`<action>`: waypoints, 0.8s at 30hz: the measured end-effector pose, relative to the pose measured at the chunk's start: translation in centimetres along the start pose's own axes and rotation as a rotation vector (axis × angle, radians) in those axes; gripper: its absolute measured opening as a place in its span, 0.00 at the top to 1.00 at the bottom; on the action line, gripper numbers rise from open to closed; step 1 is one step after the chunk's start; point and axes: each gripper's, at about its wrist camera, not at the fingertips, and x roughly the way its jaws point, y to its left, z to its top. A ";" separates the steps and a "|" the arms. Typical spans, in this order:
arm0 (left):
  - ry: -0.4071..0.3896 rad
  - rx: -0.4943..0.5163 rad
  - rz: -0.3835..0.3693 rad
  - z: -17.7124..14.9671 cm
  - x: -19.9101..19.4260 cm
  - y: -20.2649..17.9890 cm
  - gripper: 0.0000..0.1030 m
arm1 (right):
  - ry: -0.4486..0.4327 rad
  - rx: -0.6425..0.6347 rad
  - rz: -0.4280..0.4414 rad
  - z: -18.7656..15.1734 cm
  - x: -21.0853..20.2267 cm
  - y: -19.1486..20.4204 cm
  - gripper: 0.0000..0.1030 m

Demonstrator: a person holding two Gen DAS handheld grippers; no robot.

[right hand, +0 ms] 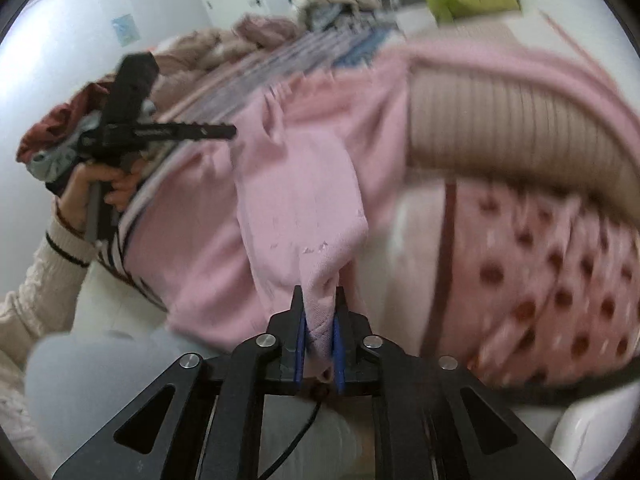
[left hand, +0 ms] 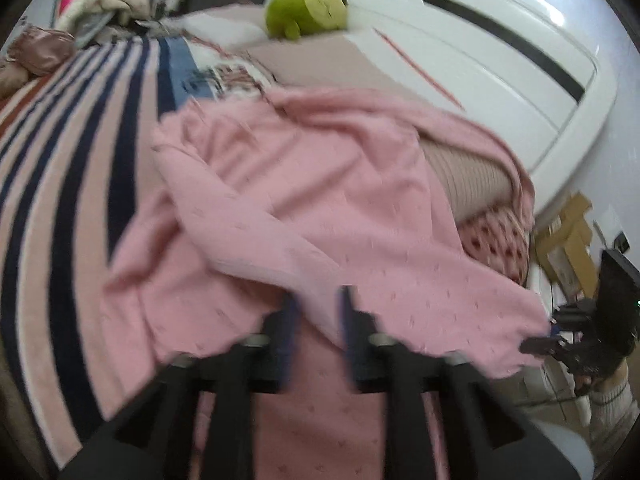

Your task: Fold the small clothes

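A pink knit garment (left hand: 304, 200) lies crumpled on a striped bedspread (left hand: 60, 152). My left gripper (left hand: 318, 304) is low over its near edge; a fold of pink cloth runs between its blue-padded fingers, and motion blur hides whether they pinch it. In the right wrist view my right gripper (right hand: 319, 308) is shut on a corner of the same pink garment (right hand: 296, 208), whose cloth stretches away from it. The left gripper (right hand: 160, 133) shows at the left, held in a hand. The right gripper (left hand: 560, 334) shows at the garment's right corner.
A green plush toy (left hand: 308, 6) sits at the bed's far end by a white headboard (left hand: 500, 64). A ribbed beige cloth (right hand: 520, 128) and a dotted pink cloth (right hand: 540, 280) lie at the bed's right edge. Piled clothes (right hand: 224, 44) lie at the far left.
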 end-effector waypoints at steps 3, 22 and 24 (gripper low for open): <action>-0.039 -0.002 0.002 -0.2 -1.5 0.7 0.47 | 0.020 0.026 -0.038 -0.3 0.7 -1.1 0.65; 0.033 -0.069 0.231 4.7 3.8 9.9 0.63 | -0.018 -0.153 0.269 26.7 19.2 3.4 0.49; 0.015 -0.073 0.251 4.9 4.1 10.2 0.87 | 0.019 -0.109 0.304 27.9 22.6 3.6 0.57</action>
